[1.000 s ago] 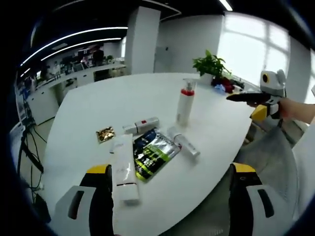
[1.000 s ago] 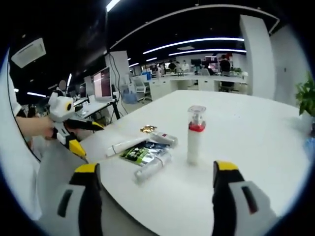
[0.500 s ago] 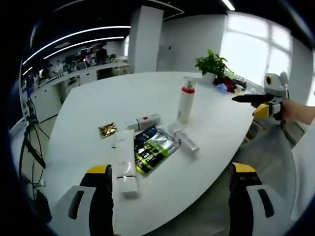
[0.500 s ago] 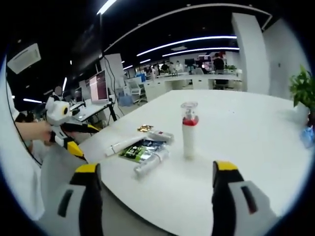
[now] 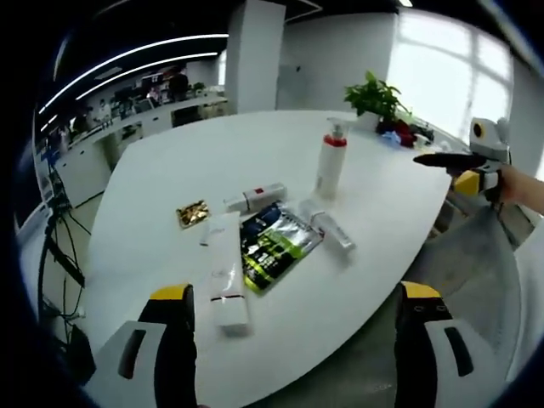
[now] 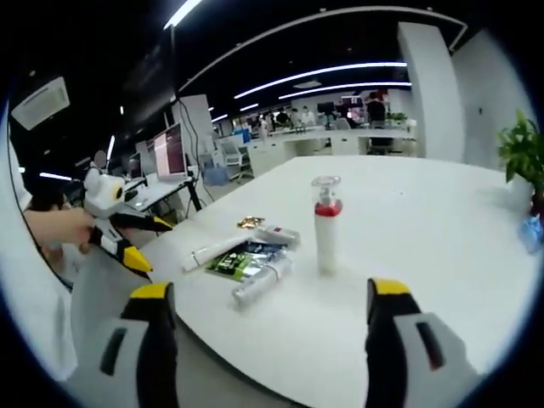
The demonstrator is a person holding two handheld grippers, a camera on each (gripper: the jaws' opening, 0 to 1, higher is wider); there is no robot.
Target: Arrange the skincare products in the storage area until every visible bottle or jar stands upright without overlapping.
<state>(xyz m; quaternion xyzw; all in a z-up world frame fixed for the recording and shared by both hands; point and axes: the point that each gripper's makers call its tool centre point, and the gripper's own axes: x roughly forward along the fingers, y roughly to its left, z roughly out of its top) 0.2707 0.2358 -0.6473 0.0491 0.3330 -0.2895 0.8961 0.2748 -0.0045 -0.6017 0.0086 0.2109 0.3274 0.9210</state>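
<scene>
Left gripper view taken first: a large white table (image 5: 161, 187) is seen, its near curved edge just below the products. A long white tube (image 5: 226, 270) lies flat near that edge, and it is judged the likeliest to be rolled or nudged off if approached from the far side. Beside it on the right a green-and-black sachet (image 5: 276, 248) lies flat, with a smaller tube (image 5: 331, 229) lying at its right edge, touching or overlapping; lifting either could drag the sachet along. A pump bottle (image 5: 330, 163) with a red collar stands upright further off, tall and narrow, and could be toppled by a careless sweep past it. A short tube (image 5: 253, 197) lies far of the sachet, a gold foil packet (image 5: 193, 212) to its left. The left gripper (image 5: 293, 340) and right gripper (image 6: 268, 340) are held off the table, jaws spread wide, nothing between them. Three tubes are judged not yet stood up.
</scene>
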